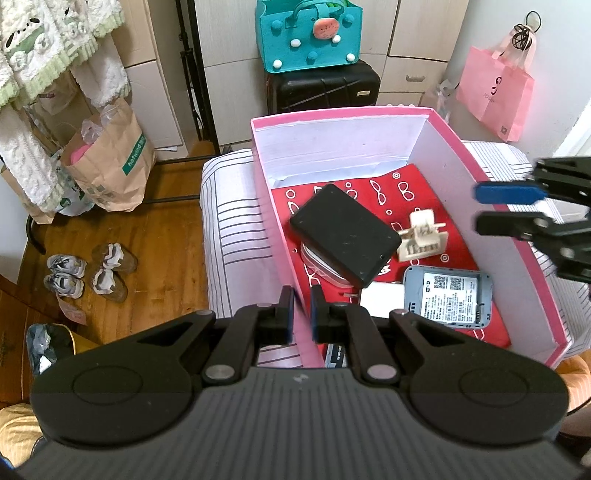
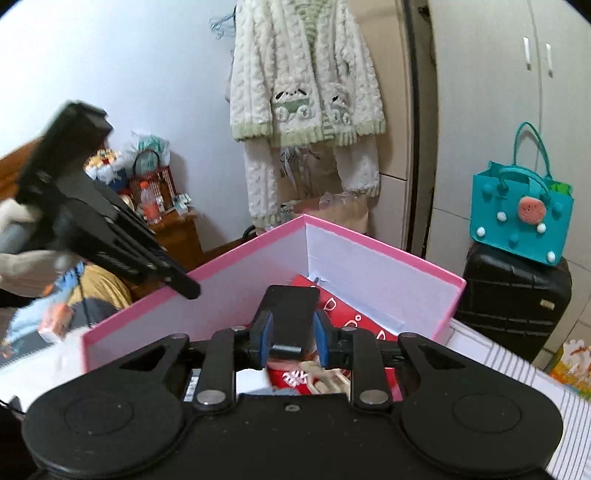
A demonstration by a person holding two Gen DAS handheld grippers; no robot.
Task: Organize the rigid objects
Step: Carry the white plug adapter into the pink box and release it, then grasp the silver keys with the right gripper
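Note:
A pink box (image 1: 495,192) with white inner walls stands on striped bedding. On its red lining lie a flat black device (image 1: 345,234), a small wooden model (image 1: 423,236), a grey-blue router (image 1: 447,295) with its label up, and a white charger (image 1: 380,297). My left gripper (image 1: 302,308) is shut on the box's left wall. My right gripper (image 1: 498,210) hovers over the right wall, open, with nothing between its fingers. In the right wrist view the black device (image 2: 291,302) shows beyond the right gripper (image 2: 291,323), and the left gripper (image 2: 186,288) sits on the pink rim.
Behind the box a teal felt bag (image 1: 306,33) sits on a black suitcase (image 1: 323,86). A pink paper bag (image 1: 495,96) hangs at the right. On the wooden floor to the left are a brown paper bag (image 1: 110,166) and shoes (image 1: 88,273).

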